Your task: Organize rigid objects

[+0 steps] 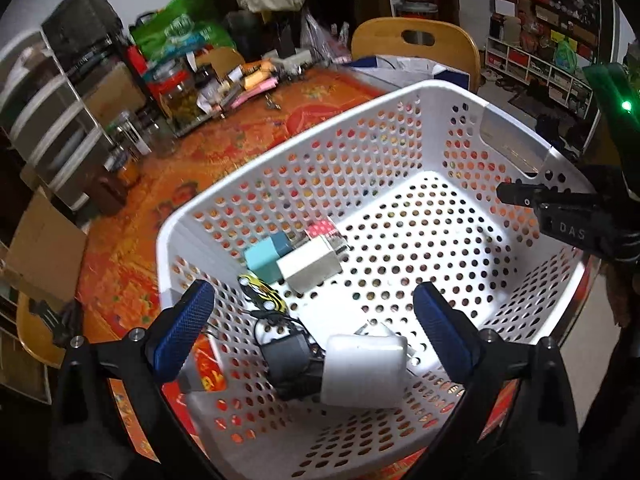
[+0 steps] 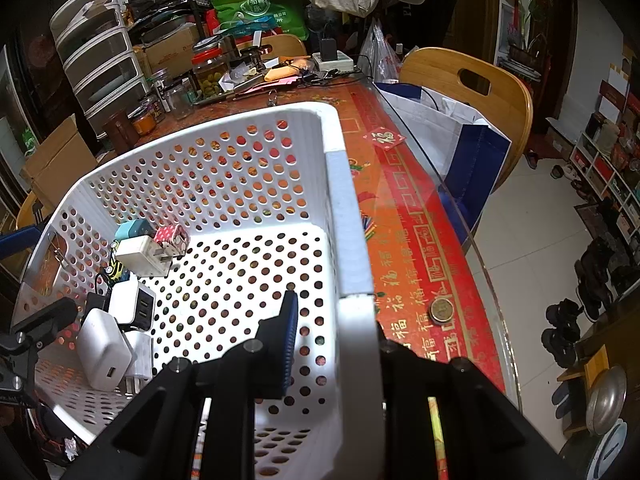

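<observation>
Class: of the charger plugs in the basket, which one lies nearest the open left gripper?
The rounded white charger, lying right between the left gripper fingers; the others sit farther back.

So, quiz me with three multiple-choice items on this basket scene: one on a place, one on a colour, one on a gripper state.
1. Where does the large white charger lie?
A. in the white basket
B. on the tablecloth
C. on a chair

2. What colour is the small cube beside the other chargers?
A. red
B. teal
C. black

3. How is the right gripper?
A. wide open over the table
B. shut on the basket's rim
C. holding a charger

Answers: 1 A, it rests on the perforated floor. 2 B, its faces look teal. 3 B, its fingers straddle the rim.
</observation>
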A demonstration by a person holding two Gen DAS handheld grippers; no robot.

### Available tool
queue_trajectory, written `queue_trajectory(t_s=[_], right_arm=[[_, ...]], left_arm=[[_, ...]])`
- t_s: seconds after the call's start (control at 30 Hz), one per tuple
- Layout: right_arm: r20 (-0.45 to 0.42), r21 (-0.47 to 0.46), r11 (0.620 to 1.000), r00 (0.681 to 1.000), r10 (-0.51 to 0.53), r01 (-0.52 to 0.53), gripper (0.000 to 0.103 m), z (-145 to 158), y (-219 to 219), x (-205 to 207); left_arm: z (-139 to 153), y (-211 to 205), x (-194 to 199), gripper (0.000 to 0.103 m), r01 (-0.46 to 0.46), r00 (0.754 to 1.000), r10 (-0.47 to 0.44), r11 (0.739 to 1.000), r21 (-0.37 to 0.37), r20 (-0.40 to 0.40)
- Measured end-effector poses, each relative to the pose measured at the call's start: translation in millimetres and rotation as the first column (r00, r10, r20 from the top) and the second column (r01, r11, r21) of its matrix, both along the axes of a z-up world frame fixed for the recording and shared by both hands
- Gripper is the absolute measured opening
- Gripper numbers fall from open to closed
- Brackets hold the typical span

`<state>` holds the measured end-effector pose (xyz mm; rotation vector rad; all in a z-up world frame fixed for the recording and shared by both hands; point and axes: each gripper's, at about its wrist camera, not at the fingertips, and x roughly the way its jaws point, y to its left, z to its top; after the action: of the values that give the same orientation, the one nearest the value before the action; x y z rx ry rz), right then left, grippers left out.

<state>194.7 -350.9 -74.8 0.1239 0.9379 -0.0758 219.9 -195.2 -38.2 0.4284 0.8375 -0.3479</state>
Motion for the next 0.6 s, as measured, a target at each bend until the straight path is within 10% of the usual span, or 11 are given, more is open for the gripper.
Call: queue_trajectory(t_s=[0.07,0.2,0.47,0.6], right_arm=[[-0.001,0.019,1.000,1.000,0.004,-0.004,0.038,0,-2,1],[0.061,-0.031,0.999,0.998,-0.031,0.033,0.103,13,-2,-14],[0.419,0.006,0.987,0.896,-0.150,0.163,0.103,79,24,-106],[0.460,0.022,0.991,0.879,-0.130,0.136,0.103,92,58,-151]], left_arm=[[7,7,-7,0.099,0.002,0.999,-0.001,0.999,-0.035,0.040],[26,34,-18,0.103,-0.037,0.992,0.052,0.990,-0.135,0.113],[48,113,-71,0.103,-0.102,0.966,0.164,0.951,-0.294,0.198],[60,158,-127,0.103,-0.140,0.935,0.247,0.917,-0.373,0.256]])
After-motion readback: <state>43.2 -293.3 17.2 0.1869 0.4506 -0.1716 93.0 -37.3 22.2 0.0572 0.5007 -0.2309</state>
